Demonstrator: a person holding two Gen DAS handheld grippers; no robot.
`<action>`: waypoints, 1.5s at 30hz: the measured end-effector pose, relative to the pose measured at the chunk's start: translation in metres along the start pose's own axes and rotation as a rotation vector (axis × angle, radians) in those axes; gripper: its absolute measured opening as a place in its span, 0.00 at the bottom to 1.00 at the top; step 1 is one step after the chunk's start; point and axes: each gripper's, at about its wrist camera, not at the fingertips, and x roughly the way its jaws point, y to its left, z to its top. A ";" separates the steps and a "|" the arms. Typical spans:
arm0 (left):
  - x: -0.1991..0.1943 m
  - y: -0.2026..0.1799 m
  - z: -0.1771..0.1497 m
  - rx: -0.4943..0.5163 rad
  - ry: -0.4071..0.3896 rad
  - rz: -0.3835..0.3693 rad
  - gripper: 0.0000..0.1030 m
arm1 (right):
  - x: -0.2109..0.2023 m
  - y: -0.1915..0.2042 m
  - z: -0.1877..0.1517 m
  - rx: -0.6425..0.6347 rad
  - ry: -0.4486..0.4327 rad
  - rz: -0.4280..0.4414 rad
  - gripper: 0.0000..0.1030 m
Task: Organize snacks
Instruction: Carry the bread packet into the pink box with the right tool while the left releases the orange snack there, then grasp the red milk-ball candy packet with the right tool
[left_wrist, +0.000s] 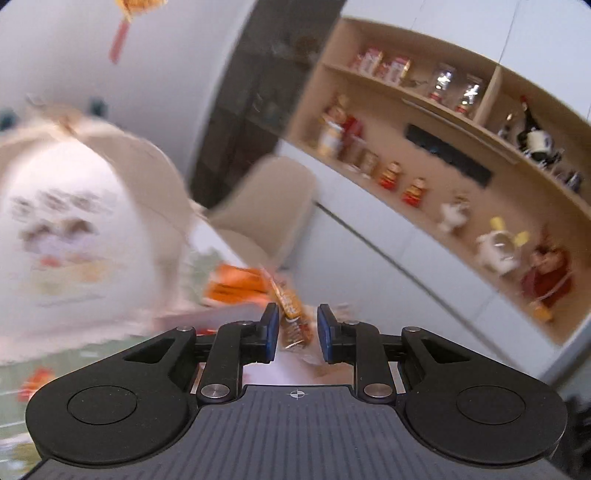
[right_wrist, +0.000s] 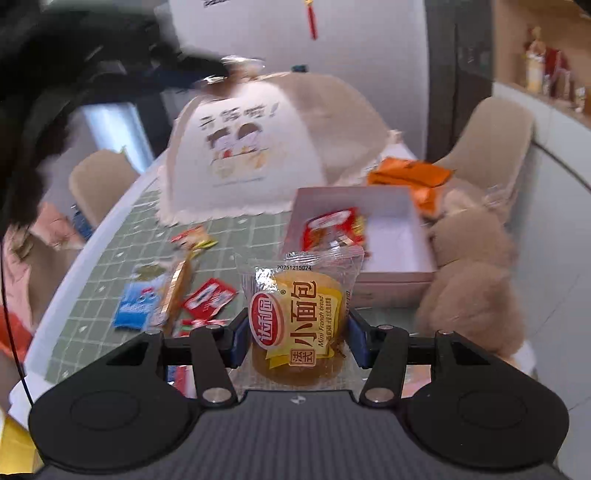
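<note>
My right gripper (right_wrist: 297, 339) is shut on a clear packet of mini French bread (right_wrist: 299, 314), held upright above the table's near edge. Beyond it lies an open pink box (right_wrist: 391, 275) with a red snack packet (right_wrist: 332, 229) inside. My left gripper (left_wrist: 298, 332) is raised high and shut on a thin orange-and-clear snack packet (left_wrist: 293, 314) that stands tilted between the blue pads. Below it are blurred orange packets (left_wrist: 236, 286). Several loose snacks lie on the green tablecloth (right_wrist: 122, 236), among them a blue packet (right_wrist: 136, 302) and a red one (right_wrist: 208, 297).
A white fabric food cover (right_wrist: 251, 147) stands mid-table behind the box. Orange packets (right_wrist: 410, 177) and a tan plush toy (right_wrist: 472, 280) lie at the box's right. Beige chairs (right_wrist: 491, 136) ring the table. A wooden shelf (left_wrist: 424, 122) of ornaments lines the wall. A dark blurred shape (right_wrist: 92, 62) fills the upper left.
</note>
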 end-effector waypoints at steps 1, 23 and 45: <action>0.015 0.004 0.004 -0.038 0.011 -0.009 0.27 | 0.001 -0.004 0.000 0.008 0.002 -0.014 0.51; -0.066 0.163 -0.189 -0.495 0.113 0.442 0.27 | 0.097 -0.038 0.203 0.031 -0.089 -0.008 0.92; -0.137 0.130 -0.267 -0.468 0.217 0.480 0.27 | 0.343 0.214 0.113 -0.396 0.391 0.135 0.49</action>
